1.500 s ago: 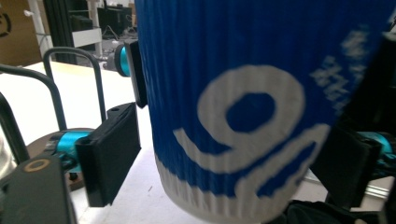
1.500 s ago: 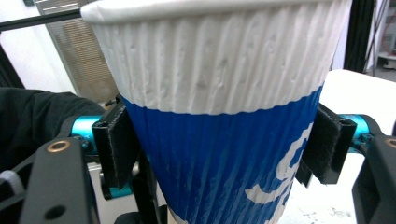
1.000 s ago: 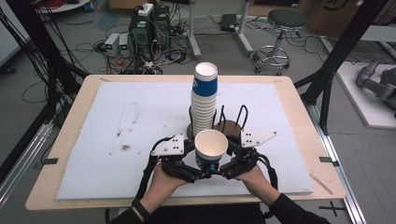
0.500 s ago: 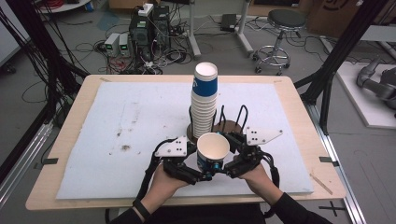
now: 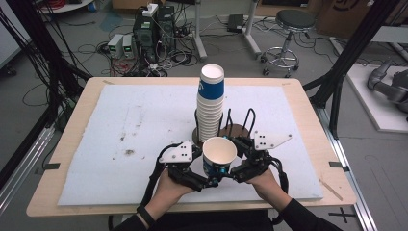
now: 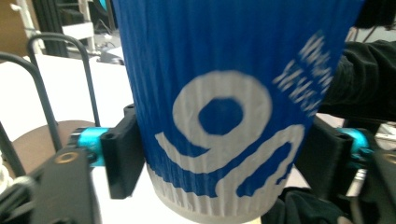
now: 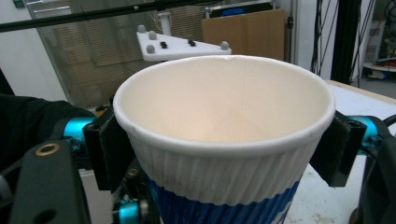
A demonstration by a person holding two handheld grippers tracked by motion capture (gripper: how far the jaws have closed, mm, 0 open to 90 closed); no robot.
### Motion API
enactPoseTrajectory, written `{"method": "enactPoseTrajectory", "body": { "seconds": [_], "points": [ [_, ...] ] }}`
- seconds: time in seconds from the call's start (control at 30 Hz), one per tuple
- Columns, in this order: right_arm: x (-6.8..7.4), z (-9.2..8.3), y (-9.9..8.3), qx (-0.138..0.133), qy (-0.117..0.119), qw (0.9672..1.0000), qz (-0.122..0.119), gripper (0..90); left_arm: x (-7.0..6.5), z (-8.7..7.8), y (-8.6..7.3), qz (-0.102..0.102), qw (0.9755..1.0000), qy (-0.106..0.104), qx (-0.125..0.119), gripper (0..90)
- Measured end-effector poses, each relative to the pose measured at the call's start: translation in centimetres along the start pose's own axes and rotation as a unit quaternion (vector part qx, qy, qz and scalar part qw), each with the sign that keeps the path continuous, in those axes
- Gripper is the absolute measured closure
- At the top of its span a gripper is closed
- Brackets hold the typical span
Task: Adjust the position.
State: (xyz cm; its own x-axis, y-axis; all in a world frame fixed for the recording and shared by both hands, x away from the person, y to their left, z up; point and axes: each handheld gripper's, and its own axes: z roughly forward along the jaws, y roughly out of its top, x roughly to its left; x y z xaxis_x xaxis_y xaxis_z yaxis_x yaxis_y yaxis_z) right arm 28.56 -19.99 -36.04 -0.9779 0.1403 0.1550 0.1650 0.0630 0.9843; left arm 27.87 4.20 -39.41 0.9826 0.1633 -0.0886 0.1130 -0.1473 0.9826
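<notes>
A blue and white ribbed paper cup (image 5: 219, 151) stands upright between both grippers near the table's front edge. My left gripper (image 5: 212, 175) has the cup's blue lower wall (image 6: 219, 116) between its pads (image 6: 123, 158), which lie against it; its jaws have just been opening. My right gripper (image 5: 232, 153) holds the cup at its white rim (image 7: 224, 116), one pad (image 7: 338, 149) on each side; its jaws have just been closing. Behind the cup rises a tall stack of the same cups (image 5: 211, 103).
The stack stands in a round brown holder with black wire hoops (image 5: 238, 126), just behind the grippers. A white sheet (image 5: 120, 125) covers the wooden table, with dark stains at the left. Stools, cables and equipment are on the floor beyond.
The right gripper's grey plate has shifted slightly to the right. The cup and both hands stay where they were.
</notes>
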Motion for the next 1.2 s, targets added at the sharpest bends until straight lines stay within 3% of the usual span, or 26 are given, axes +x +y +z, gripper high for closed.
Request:
{"method": "enactPoseTrajectory", "body": {
  "seconds": [0.13,0.4,0.73,0.97,1.13,1.2],
  "points": [
    [-0.1,-0.2,0.0,0.000,-0.005,1.0000,0.001,20.4,0.0,-0.2,0.1,0.002,0.9999,0.011,-0.002,18.0],
    [-0.5,-0.8,0.1,0.001,-0.019,0.9998,-0.005,20.4,0.2,-1.2,0.4,-0.001,0.9997,0.026,-0.004,17.3],
    [-1.1,-2.3,0.3,0.004,-0.046,0.9988,-0.012,20.4,0.6,-4.0,0.6,0.001,0.9982,0.059,-0.012,16.5],
    [-1.6,-3.5,0.3,-0.001,-0.070,0.9975,-0.016,20.4,0.6,-7.0,0.9,0.016,0.9950,0.096,-0.021,16.4],
    [-1.8,-4.1,0.2,-0.003,-0.085,0.9963,-0.013,20.4,0.5,-9.2,0.6,0.028,0.9903,0.134,-0.022,16.4],
    [-1.9,-4.3,0.1,-0.008,-0.090,0.9959,-0.009,20.4,0.4,-10.0,0.5,0.038,0.9873,0.153,-0.020,16.4]
  ]
}}
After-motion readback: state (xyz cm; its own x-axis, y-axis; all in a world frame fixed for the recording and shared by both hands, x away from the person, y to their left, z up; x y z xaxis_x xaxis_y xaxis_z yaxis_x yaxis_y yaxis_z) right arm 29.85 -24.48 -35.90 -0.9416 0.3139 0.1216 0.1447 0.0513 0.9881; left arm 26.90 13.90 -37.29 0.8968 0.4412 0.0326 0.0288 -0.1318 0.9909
